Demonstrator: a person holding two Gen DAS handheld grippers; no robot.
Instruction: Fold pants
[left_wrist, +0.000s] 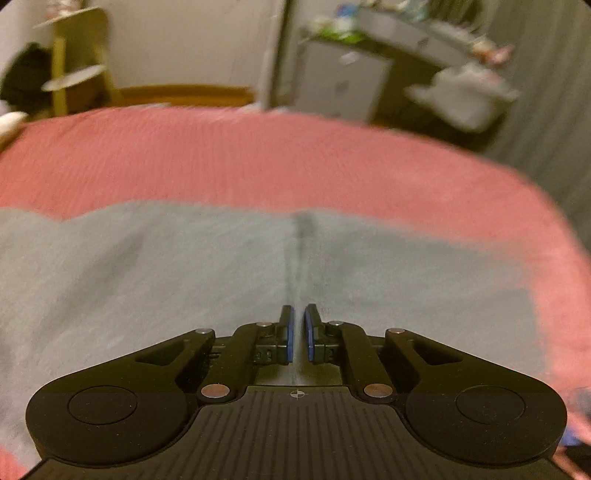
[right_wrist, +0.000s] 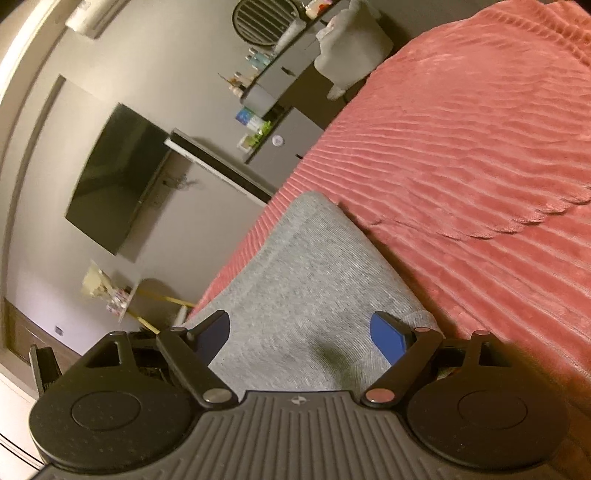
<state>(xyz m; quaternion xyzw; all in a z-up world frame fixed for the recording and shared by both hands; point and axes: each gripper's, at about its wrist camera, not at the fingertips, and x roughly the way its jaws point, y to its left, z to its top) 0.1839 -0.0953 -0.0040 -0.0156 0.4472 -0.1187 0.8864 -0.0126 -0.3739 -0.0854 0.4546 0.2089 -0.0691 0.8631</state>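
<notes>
pants pinched by left gripper; right gripper spread.

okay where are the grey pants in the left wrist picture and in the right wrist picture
Left wrist: the grey pants spread across the lower half, under the nearly closed left gripper.
Right wrist: the pants run up the lower middle, between the open right gripper's fingers.
Shared landmark: the pink blanket underneath.

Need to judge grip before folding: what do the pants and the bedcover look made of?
Pants: grey heathered knit, probably cotton-blend jersey or sweatshirt fabric; matte, with fine speckled rows and soft creases. Bedcover: coral-pink plush, likely polyester fleece; raised ribbed stripes, a slight sheen and a scalloped edge. Both look soft and likely to slide.
</notes>
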